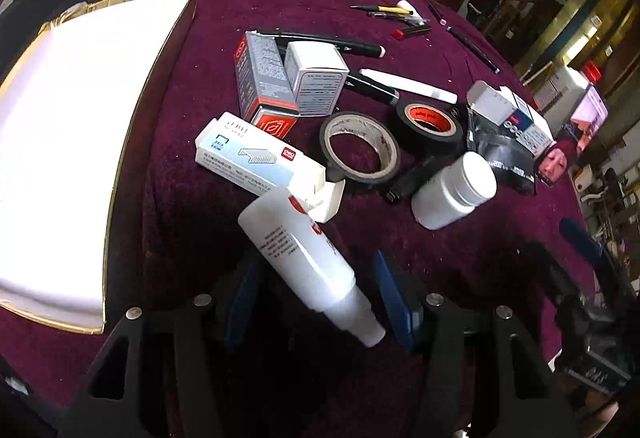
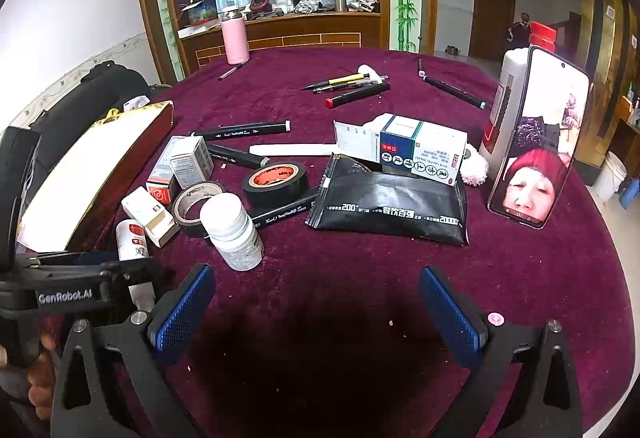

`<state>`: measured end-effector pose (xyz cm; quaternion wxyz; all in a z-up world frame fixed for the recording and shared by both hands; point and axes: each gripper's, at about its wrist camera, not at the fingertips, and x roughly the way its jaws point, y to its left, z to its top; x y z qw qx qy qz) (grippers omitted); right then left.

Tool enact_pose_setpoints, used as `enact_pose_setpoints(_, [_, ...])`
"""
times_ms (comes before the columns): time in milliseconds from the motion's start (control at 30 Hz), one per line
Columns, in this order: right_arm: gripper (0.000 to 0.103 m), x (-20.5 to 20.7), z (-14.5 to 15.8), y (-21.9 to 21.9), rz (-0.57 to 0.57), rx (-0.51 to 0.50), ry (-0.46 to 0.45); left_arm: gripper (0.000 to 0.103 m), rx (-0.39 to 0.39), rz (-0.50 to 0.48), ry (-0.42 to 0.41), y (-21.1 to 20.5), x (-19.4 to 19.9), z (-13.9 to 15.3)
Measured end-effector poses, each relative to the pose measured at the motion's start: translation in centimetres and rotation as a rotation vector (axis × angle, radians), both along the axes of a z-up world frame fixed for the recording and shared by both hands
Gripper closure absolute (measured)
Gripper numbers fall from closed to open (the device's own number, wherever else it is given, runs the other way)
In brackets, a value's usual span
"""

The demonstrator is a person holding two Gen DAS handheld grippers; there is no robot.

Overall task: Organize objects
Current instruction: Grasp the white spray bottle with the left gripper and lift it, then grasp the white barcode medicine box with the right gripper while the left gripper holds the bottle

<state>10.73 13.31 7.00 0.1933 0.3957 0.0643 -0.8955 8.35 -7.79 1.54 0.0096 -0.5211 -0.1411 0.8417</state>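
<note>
Nearest the viewer, the left gripper (image 1: 320, 302) has a white glue bottle (image 1: 308, 258) lying slantwise between its blue pads (image 1: 394, 302), cap end toward the camera; the jaws stand partly open, and whether the pads actually press the bottle cannot be told, though the right wrist view shows the bottle (image 2: 132, 238) upright within that gripper (image 2: 120, 278). Right gripper (image 2: 316, 302) hovers low over bare maroon cloth (image 2: 360, 270) with its jaws wide apart and nothing between them. Just beyond the bottle lies a pale staple box (image 1: 260, 154) with its end flap open, touching a grey-rimmed tape roll (image 1: 360, 148). Beside that roll a white pill bottle (image 1: 454, 190) lies tipped on its side in the left view, with a black marker (image 1: 416, 178) between them. Behind the roll sits a black tape roll (image 1: 430, 122) with an orange core. Left of it two small cartons stand together, a grey and red one (image 1: 260, 82) and a white one (image 1: 316, 82). To the right a black foil packet (image 2: 390, 202) lies flat with a blue and white medicine box (image 2: 420, 150) resting at its far edge. A phone (image 2: 540, 142) stands propped against a white jug (image 2: 504, 102) at the right. At the left, a gold-edged white box (image 1: 72, 142) lies open-topped. Farther back, loose pens (image 2: 348, 82) are scattered, and a pink flask (image 2: 235, 36) stands at the far edge.
</note>
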Motion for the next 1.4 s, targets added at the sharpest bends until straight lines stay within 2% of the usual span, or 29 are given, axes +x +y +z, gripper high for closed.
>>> enact_pose_setpoints(233, [0.0,0.3,0.0,0.4,-0.008,-0.005,-0.006,0.046,-0.025,0.009,-0.001,0.3,-0.3,0.0])
enact_pose_setpoints(267, [0.0,0.3,0.0,0.4,-0.009,-0.005,-0.008,0.048,-0.033,0.01,-0.001,0.4,-0.4,0.0])
enact_pose_setpoints(367, [0.0,0.4,0.1,0.5,-0.012,-0.007,-0.009,0.063,-0.044,-0.002,-0.005,0.6,-0.7,-0.1])
enact_pose_setpoints(433, [0.0,0.5,0.1,0.6,-0.012,-0.009,-0.009,0.064,-0.04,-0.01,-0.008,0.6,-0.7,-0.2])
enact_pose_setpoints(533, [0.0,0.5,0.2,0.6,-0.014,-0.012,-0.006,0.075,-0.054,-0.04,-0.006,1.2,-1.0,-0.1])
enact_pose_setpoints(833, [0.0,0.5,0.5,1.2,-0.029,-0.014,0.0,0.074,-0.095,-0.082,0.029,1.8,0.0,0.5])
enact_pose_setpoints(1067, [0.003,-0.1,1.0,2.5,-0.085,0.007,0.024,0.074,-0.124,-0.1,0.064,1.8,0.5,1.3])
enact_pose_setpoints(1267, [0.006,-2.1,1.5,5.9,-0.146,-0.059,-0.021,0.074,-0.106,-0.102,0.114,0.6,1.1,3.0])
enact_pose_setpoints(1400, [0.006,-3.4,1.7,6.7,-0.157,-0.056,-0.03,0.074,-0.09,-0.1,0.14,-0.2,1.0,3.8])
